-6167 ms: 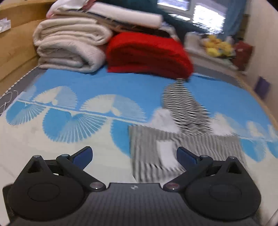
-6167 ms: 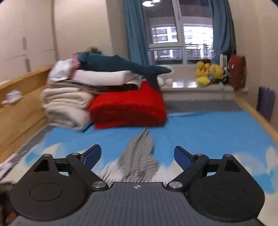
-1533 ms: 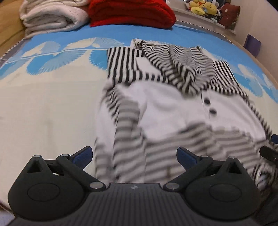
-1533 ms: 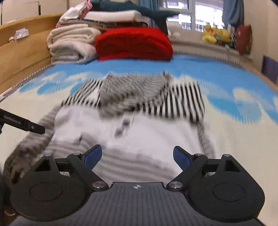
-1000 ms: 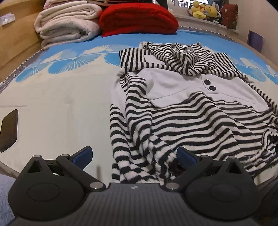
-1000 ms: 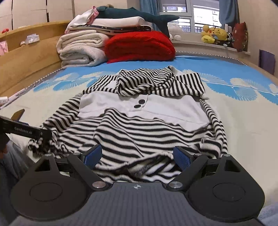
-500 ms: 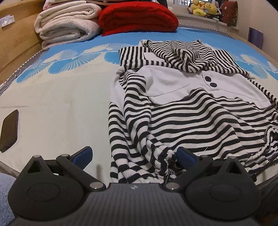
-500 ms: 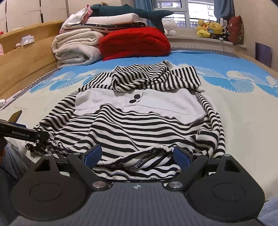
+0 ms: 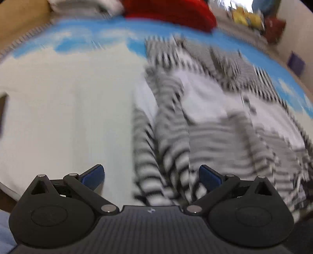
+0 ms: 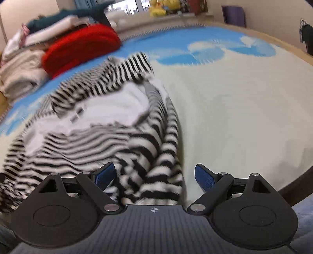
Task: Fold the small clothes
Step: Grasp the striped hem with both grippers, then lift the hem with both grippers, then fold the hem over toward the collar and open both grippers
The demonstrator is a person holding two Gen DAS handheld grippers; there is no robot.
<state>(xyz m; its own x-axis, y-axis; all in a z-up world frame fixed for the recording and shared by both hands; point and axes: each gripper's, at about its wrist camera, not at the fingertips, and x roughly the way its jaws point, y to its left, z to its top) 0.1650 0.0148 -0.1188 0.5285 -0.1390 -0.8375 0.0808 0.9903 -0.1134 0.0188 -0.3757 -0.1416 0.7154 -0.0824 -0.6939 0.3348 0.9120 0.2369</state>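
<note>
A black-and-white striped hooded top (image 9: 215,117) with a plain white chest panel lies spread face up on the bed, hood toward the far end. My left gripper (image 9: 151,175) is open just above its near left sleeve and hem corner. In the right wrist view the same top (image 10: 101,121) fills the left half, and my right gripper (image 10: 154,176) is open over the right sleeve's cuff (image 10: 156,175), which lies between the blue pads without being pinched. Both views are motion-blurred.
The bed cover (image 10: 234,109) is cream with blue fan prints. Folded cream blankets (image 10: 19,74) and a red blanket (image 10: 78,48) are stacked at the far end, soft toys (image 10: 164,5) on the sill. A dark flat object (image 9: 3,109) lies at the left edge. The bed's near edge (image 10: 289,181) is close.
Both grippers have dipped toward the top's near hem and rolled, the left toward the left sleeve, the right toward the right sleeve. Both stay open. The top has not moved.
</note>
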